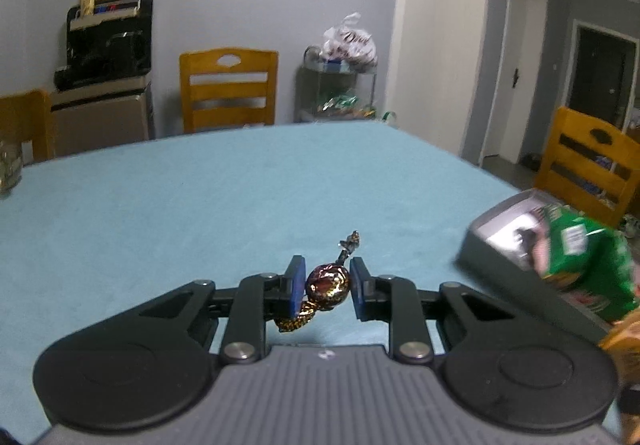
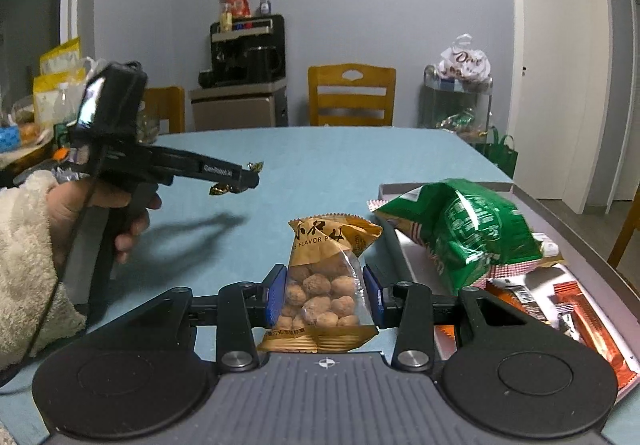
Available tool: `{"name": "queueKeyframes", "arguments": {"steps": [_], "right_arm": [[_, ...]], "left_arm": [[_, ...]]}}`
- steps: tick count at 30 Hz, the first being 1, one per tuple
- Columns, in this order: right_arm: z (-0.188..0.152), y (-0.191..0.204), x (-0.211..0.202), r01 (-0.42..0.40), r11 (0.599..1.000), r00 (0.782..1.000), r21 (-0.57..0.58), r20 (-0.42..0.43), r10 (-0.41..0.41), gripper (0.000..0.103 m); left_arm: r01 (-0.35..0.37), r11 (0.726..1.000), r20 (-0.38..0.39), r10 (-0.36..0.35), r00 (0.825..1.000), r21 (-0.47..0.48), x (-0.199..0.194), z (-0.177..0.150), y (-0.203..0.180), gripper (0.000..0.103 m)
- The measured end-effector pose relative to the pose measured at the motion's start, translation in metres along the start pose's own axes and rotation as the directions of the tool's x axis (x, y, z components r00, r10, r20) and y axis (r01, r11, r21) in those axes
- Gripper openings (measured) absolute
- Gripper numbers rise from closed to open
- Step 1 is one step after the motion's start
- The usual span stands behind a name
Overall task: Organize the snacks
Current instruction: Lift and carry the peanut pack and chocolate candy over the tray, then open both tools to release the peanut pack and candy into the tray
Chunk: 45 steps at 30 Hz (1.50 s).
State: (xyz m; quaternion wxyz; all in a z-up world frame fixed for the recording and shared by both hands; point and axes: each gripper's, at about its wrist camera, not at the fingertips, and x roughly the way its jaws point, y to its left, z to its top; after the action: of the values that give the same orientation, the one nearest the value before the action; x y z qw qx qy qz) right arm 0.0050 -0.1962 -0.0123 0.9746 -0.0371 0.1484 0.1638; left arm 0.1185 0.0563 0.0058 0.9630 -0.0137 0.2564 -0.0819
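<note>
My left gripper (image 1: 327,287) is shut on a round candy in a dark gold-and-brown twist wrapper (image 1: 328,285), held above the blue tablecloth (image 1: 200,205). From the right wrist view that same left gripper (image 2: 240,181) hangs at the left, a hand on its grip, the candy (image 2: 222,187) at its tip. My right gripper (image 2: 325,295) is shut on an orange bag of coated nuts (image 2: 324,285), held upright just left of a grey tray (image 2: 592,241). A green snack bag (image 2: 460,233) lies across the tray (image 1: 492,257); the same green bag (image 1: 580,261) looks blurred in the left wrist view.
Orange and red snack packets (image 2: 576,317) lie in the tray's near part. Wooden chairs (image 2: 352,93) stand round the table, one (image 1: 588,165) beyond the tray. A black appliance on a cabinet (image 1: 108,45) and a wire rack with bagged sweets (image 1: 340,85) stand by the far wall.
</note>
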Motion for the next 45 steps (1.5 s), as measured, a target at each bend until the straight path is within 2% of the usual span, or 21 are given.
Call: {"name": "queueKeyframes", "arguments": {"steps": [8,18,23,30,33,37,45], "right_arm": [[0.005,-0.012,-0.014,0.005,1.000,0.998,0.026,0.059,-0.006,0.042],[-0.001,-0.051,-0.036,0.069,0.994,0.991,0.081,0.112,-0.078,0.042],[-0.010,-0.077,-0.045,0.127,0.985,0.983,0.115,0.119,-0.140,0.042],[-0.024,-0.118,-0.050,0.214,0.959,0.966,0.185,0.102,-0.236,0.042],[-0.031,-0.131,-0.047,0.241,0.950,0.961,0.196,0.088,-0.262,0.042],[-0.037,-0.146,-0.037,0.276,0.938,0.954,0.209,0.062,-0.295,0.042],[-0.042,-0.153,-0.016,0.265,0.939,0.962,0.218,0.006,-0.273,0.042]], "left_arm": [[0.089,0.994,0.033,-0.091,0.995,0.059,-0.033,0.022,-0.056,0.021],[0.200,0.970,0.045,-0.207,0.977,0.139,-0.053,0.037,-0.131,0.021],[0.298,0.934,0.013,-0.306,0.952,0.199,-0.060,0.036,-0.180,0.021],[0.415,0.865,-0.072,-0.412,0.908,0.284,-0.059,0.016,-0.250,0.021],[0.443,0.844,-0.114,-0.429,0.896,0.302,-0.053,0.006,-0.272,0.021],[0.459,0.832,-0.168,-0.427,0.888,0.312,-0.040,-0.009,-0.288,0.021],[0.474,0.820,-0.244,-0.413,0.878,0.319,-0.017,-0.027,-0.306,0.021]]}}
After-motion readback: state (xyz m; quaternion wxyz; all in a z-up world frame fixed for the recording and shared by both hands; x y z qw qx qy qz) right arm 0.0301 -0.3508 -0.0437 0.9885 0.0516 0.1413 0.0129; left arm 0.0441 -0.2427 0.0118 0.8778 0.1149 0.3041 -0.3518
